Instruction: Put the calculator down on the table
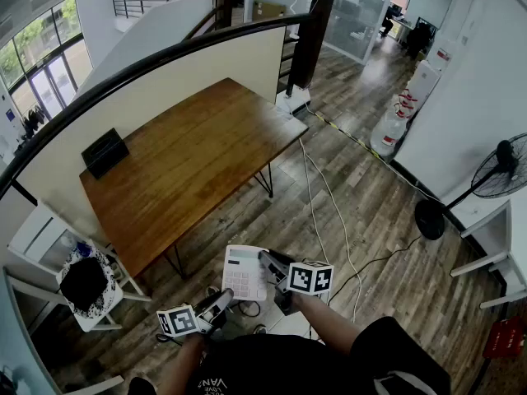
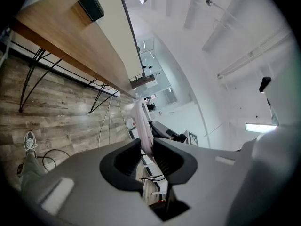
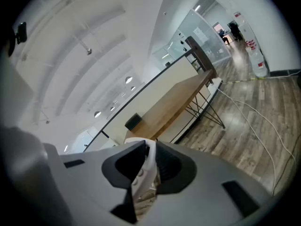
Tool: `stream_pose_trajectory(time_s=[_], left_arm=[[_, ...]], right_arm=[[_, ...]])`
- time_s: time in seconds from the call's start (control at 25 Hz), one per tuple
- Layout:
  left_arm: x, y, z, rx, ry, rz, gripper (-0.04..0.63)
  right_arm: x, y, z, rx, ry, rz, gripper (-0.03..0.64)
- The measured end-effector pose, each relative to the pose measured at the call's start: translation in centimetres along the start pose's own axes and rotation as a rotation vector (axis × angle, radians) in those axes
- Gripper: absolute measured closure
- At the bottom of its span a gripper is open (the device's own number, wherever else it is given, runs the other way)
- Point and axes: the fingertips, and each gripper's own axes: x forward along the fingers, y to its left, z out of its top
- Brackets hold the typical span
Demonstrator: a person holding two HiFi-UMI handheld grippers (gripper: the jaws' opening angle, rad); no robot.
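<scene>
A white calculator (image 1: 244,271) hangs in the air over the wood floor, in front of the near edge of the brown wooden table (image 1: 189,163). My left gripper (image 1: 226,297) grips its near edge from below left. My right gripper (image 1: 266,260) grips its right edge. In the left gripper view the calculator (image 2: 142,126) shows edge-on, pinched between the jaws of the left gripper (image 2: 146,146), with the right gripper's marker cube (image 2: 193,138) beyond it. In the right gripper view the calculator (image 3: 149,166) sits squeezed in the right gripper (image 3: 150,153), and the table (image 3: 176,100) lies ahead.
A black box (image 1: 104,151) stands at the table's far left, against a pale partition (image 1: 198,72). A white chair with a black item (image 1: 84,286) is left of me. White cables (image 1: 329,212) run across the floor. A standing fan (image 1: 501,169) and water bottles (image 1: 389,134) are at the right.
</scene>
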Motion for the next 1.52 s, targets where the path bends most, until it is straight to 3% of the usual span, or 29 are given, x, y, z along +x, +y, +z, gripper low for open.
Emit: stream_pose_trajectory(time_s=[0.56,0.76,1.52], left_arm=[[-0.5,-1.2,-1.5,0.027,-0.031,0.0,0.52],[0.4,-0.4,0.2,0.015,-0.042,0.008,0.52],[7.7,5.2,19.3,0.065,0.051,-0.021,0.52]], right_arm=[[-1.5,0.8,-0.4,-0.043,-0.004,0.024,0.561],[0.3,0.1,0.6,-0.042,0.002,0.009,0.561],[15.4,-3.2,14.0,-0.036,-0.06,-0.062,0.561]])
